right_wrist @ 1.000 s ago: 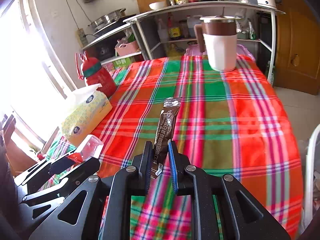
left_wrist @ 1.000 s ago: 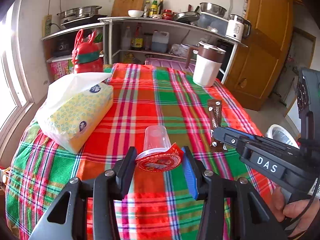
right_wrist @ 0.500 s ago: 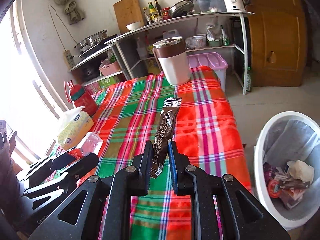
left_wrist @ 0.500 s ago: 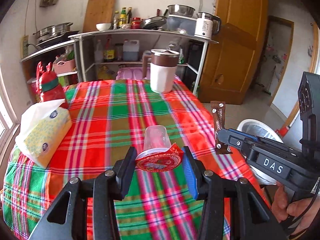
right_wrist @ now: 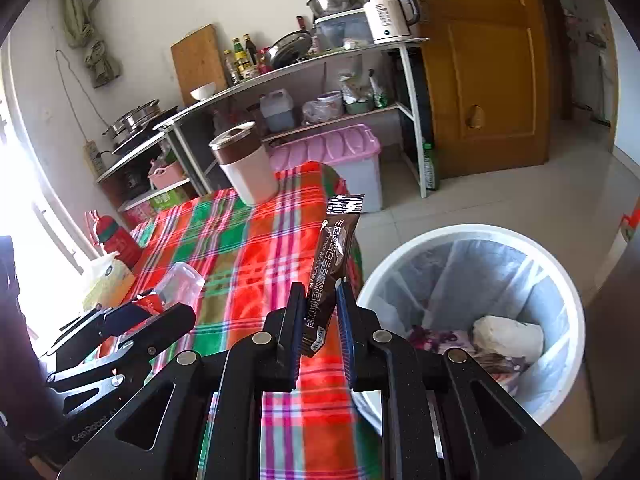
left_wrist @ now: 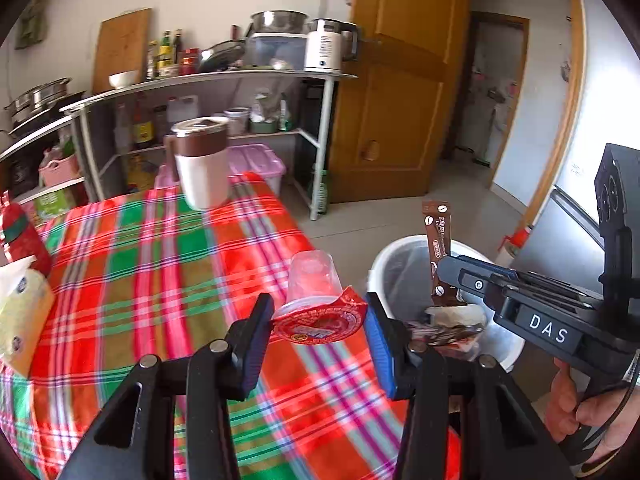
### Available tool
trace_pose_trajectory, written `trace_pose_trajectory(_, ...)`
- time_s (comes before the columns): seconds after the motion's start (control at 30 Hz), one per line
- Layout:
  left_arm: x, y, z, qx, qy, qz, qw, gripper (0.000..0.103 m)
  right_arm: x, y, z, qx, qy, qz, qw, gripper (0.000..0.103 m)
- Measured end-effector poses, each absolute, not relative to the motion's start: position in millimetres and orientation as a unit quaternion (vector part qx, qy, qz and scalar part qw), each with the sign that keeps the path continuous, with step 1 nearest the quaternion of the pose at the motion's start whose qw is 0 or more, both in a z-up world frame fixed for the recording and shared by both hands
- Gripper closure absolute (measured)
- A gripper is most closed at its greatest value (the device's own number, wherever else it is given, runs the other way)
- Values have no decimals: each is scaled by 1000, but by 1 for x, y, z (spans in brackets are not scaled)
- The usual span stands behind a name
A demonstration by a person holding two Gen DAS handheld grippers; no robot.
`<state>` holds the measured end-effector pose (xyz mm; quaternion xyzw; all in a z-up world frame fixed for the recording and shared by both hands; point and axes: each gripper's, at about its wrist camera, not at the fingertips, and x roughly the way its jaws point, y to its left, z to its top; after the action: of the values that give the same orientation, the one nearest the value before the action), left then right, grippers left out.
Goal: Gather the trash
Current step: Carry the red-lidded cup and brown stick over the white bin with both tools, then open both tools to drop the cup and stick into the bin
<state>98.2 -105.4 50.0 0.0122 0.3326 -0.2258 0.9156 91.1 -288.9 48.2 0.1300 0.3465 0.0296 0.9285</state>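
My left gripper (left_wrist: 318, 320) is shut on a clear plastic cup (left_wrist: 314, 280) with a peeled red foil lid, held above the table's right edge. The cup also shows in the right wrist view (right_wrist: 180, 282). My right gripper (right_wrist: 320, 312) is shut on a brown coffee sachet (right_wrist: 334, 260), upright between the jaws. In the left wrist view the sachet (left_wrist: 438, 240) hangs over the white trash bin (left_wrist: 380, 268). The bin (right_wrist: 472, 232) has a clear liner and holds several pieces of rubbish; it stands on the floor just right of the table.
The table has a red and green plaid cloth (left_wrist: 160, 272). On it stand a white and brown jug (left_wrist: 202, 168), a tissue pack (left_wrist: 20, 312) and a red bottle (right_wrist: 116, 240). Kitchen shelves (left_wrist: 208, 80), a pink-lidded box (right_wrist: 340, 164) and a wooden door (left_wrist: 400, 100) lie behind.
Both grippers swung right with their loads, from over the middle of the table to its right edge. The trash bin has come into full view beneath the sachet.
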Motion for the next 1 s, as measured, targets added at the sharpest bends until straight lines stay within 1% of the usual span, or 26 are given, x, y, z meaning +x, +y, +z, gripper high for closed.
trace_pose_trajectory(0.2, 98, -152, 49, 23, 334, -270, 903, 56, 80, -335, 43, 143, 350, -10, 926, 86)
trace_pose_trajectory(0.5, 101, -202, 38, 38, 350, -304, 885, 56, 70, -380, 25, 156, 368, -42, 916, 86)
trace_pose_trajectory(1.0, 99, -251, 4, 68, 392, -317, 861, 56, 72, -413, -13, 151, 421, -73, 892, 86)
